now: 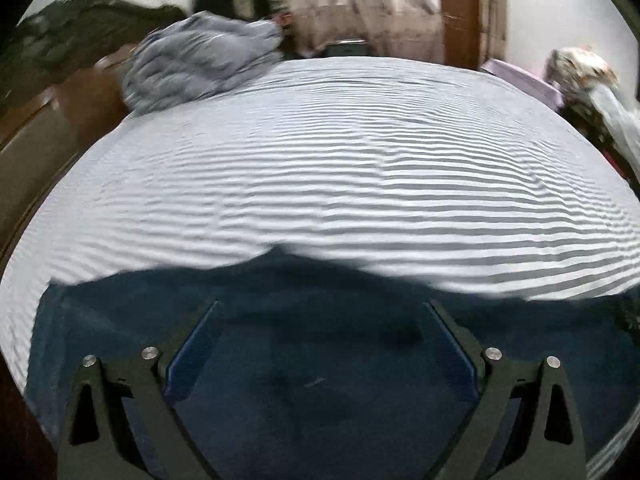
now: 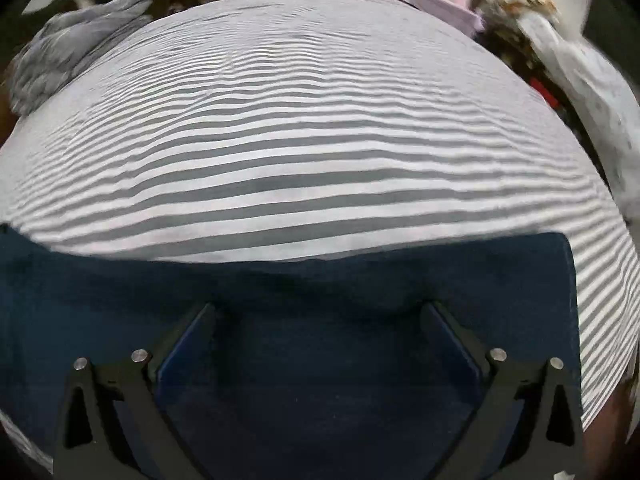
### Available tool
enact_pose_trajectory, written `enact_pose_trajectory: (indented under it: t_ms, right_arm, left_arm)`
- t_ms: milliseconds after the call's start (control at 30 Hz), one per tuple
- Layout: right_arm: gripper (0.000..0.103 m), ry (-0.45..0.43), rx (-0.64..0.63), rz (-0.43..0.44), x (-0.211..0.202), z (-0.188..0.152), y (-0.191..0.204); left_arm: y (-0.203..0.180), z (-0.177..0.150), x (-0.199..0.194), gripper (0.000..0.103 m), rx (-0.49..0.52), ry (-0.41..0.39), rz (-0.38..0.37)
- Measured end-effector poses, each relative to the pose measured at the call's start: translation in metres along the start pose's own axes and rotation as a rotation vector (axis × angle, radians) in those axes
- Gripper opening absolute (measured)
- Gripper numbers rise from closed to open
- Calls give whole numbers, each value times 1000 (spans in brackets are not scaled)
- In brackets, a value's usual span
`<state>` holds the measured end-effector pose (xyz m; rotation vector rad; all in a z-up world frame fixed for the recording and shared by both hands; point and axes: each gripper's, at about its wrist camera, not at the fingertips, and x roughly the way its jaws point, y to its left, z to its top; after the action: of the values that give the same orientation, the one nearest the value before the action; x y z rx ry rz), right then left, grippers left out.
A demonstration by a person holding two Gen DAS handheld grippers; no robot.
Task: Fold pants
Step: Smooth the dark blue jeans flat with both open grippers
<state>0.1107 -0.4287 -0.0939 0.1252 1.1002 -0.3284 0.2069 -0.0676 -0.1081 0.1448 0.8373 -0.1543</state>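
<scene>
— Two grippers, both spread wide. Where are the pants?

— Low in each frame, under the fingers. In the left view the left gripper hangs over dark navy cloth filling the bottom third; its far edge runs wavy across the middle. Whether the tips touch it, I cannot tell.

— And the right?

— Same: the right gripper sits over the pants, nothing pinched. The cloth's squared corner shows at right of centre, its straight edge dropping toward lower right.

— Textures?

— Pants look soft, matte, slightly rumpled. Fingers are black plastic with blue flat pads and silver bolt heads. The bed wears a grey-and-white striped sheet, faintly rippled. A crumpled grey blanket lies upper left; pale curtains hang top centre.
</scene>
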Motion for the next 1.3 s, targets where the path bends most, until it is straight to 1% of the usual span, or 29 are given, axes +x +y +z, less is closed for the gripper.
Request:
enact_pose_trajectory:
  t_ms: [67,100,167,200,233,300,333,367,400,433,467,500,533,600,667,767,833,867,900,967,1000,1033,1067,1100,1133,1200,1233,1300]
  right_arm:
    - [102,9,-17,23,2,-3,1]
    - [101,12,-18,24,6,-5,-6]
    - [101,6,-9,42,10,-6,-23]
    - [101,3,2,41,11,-5,-31]
    - [101,4,16,29,11,-5,-42]
    - [101,14,65,5,10,-7,-74]
    - [102,23,93,-33,12,-10,-93]
    - [101,27,117,-46,12,-14,-110]
    - [101,27,139,-51,10,-20,-127]
    - [96,23,138,-39,7,-24,-138]
    - [96,24,123,-27,3,-26,-141]
    - [98,29,102,-67,-3,-28,-138]
    - [98,23,83,-96,-11,-31,-134]
    - [99,5,40,-20,-28,-38,-118]
    - [99,6,-30,8,-37,-48,-97]
    - [99,18,-109,59,-44,-68,-70]
    - [99,30,-134,52,-42,-78,-63]
    - [99,42,-134,40,-39,-84,-66]
    - [99,60,-120,21,-36,-90,-74]
    - [98,87,-46,-11,-30,-99,-104]
    - [94,87,-13,0,-30,-102,-116]
    - [88,81,25,42,-34,-103,-129]
    - [87,79,39,59,-38,-102,-135]
    - [88,79,42,59,-42,-101,-137]
    - [91,71,53,58,-48,-99,-139]
    - [96,50,89,61,-55,-97,-144]
    - [96,42,122,65,-58,-95,-150]
    - [96,32,201,121,-63,-94,-164]
  left_arm:
    - [-20,7,17,97,4,20,-33]
    - [-25,10,25,97,8,33,-37]
    - [-28,14,50,97,-3,90,-22]
    - [-25,16,63,97,-5,112,2]
    - [-20,18,72,97,-5,122,28]
    - [-15,16,82,97,-6,133,17]
    - [-17,17,82,97,1,132,22]
    - [-19,17,83,97,10,131,33]
    - [-22,18,81,97,24,130,49]
    - [-22,17,78,97,29,123,51]
    - [-25,15,67,97,44,98,34]
    - [-26,13,60,97,59,88,24]
    - [-28,7,47,97,77,80,16]
    - [-28,-6,24,97,98,63,-24]
    - [-32,-28,-1,97,148,58,-34]
    - [-28,-54,-21,97,180,77,-33]
    - [-17,-74,-23,97,172,133,-27]
    - [-10,-82,-20,97,166,156,-3]
    - [-4,-88,-18,99,156,169,10]
    - [20,-96,-14,103,91,162,-11]
    - [25,-95,-13,103,72,168,2]
    - [28,-94,-13,103,57,178,8]
    - [28,-92,-14,103,59,183,22]
    - [26,-89,-16,101,63,183,46]
    - [23,-87,-20,101,67,173,52]
    - [14,-78,-30,101,70,141,33]
    - [9,-73,-38,101,71,117,26]
    - [-4,-66,-48,101,77,87,-4]
